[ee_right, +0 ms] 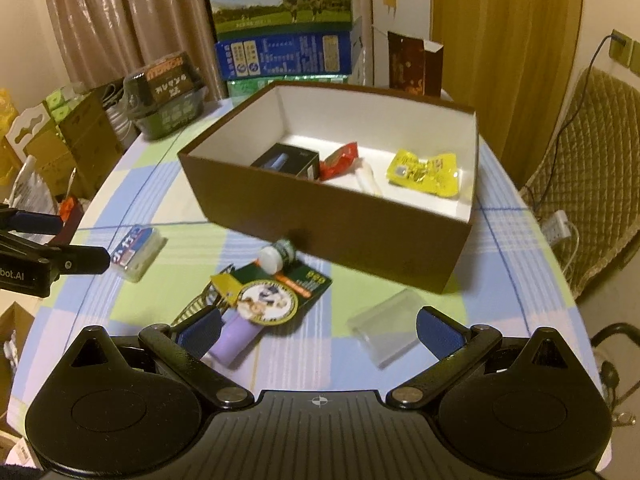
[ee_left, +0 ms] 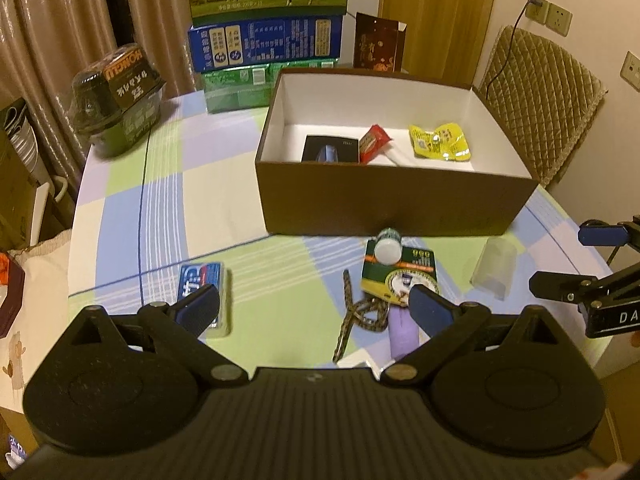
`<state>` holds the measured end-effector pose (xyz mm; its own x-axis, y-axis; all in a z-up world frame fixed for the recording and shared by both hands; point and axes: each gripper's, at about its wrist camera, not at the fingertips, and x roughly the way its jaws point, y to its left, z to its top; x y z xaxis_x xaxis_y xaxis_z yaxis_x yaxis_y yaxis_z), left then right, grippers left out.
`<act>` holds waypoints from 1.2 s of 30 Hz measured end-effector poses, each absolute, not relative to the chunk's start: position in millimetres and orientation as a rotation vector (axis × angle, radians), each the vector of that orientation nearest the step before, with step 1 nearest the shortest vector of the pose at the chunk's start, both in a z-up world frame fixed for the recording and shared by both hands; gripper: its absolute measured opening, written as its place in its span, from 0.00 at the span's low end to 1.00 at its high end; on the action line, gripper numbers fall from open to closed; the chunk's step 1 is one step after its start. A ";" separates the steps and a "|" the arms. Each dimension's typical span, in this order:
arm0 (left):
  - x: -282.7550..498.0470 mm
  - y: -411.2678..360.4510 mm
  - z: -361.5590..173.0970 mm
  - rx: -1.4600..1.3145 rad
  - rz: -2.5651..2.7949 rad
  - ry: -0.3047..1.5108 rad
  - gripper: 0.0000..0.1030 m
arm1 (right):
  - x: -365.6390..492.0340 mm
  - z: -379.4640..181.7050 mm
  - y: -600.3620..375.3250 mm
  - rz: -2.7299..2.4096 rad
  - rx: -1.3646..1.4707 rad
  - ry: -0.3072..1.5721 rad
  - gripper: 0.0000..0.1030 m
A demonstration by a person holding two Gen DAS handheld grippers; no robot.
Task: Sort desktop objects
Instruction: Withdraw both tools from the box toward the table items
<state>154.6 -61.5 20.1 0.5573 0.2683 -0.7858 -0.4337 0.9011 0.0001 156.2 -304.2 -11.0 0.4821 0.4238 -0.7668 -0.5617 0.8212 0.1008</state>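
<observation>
A brown box [ee_left: 396,204] [ee_right: 344,220] with a white inside holds a black packet [ee_left: 330,150], a red sachet [ee_left: 374,142] and a yellow packet [ee_left: 440,142]. In front of it on the checked tablecloth lie a small white-capped bottle [ee_left: 387,246] [ee_right: 276,258], a green card [ee_left: 400,276] [ee_right: 280,292], a patterned strap [ee_left: 356,320], a purple tube [ee_left: 402,334] [ee_right: 236,336], a blue packet [ee_left: 204,292] [ee_right: 134,252] and a clear plastic cup [ee_left: 494,268] [ee_right: 390,328]. My left gripper [ee_left: 316,308] is open and empty above the table. My right gripper [ee_right: 318,330] is open and empty near the cup.
Stacked milk cartons [ee_left: 268,12] and a dark red carton [ee_left: 378,42] stand behind the box. A black food tub [ee_left: 120,96] sits at the far left of the table. A padded chair [ee_left: 540,100] stands to the right. The table edge curves on both sides.
</observation>
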 end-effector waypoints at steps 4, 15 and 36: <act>147.3 -62.6 15.8 -0.208 0.417 0.901 0.96 | 150.9 -17.3 -303.4 0.601 -0.176 0.905 0.98; 130.8 -61.5 0.4 -0.235 0.432 0.947 0.96 | 144.4 -37.2 -299.7 0.588 -0.165 0.973 0.98; 116.3 -39.4 -25.5 -0.293 0.479 1.015 0.96 | 153.8 -60.2 -283.5 0.550 -0.167 1.037 0.98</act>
<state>116.3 -39.4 -25.5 0.4379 0.2461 -0.8647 -0.5118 0.8589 -0.0148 153.8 -283.5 -60.2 0.3877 0.3527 -0.8516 -0.5070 0.8532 0.1225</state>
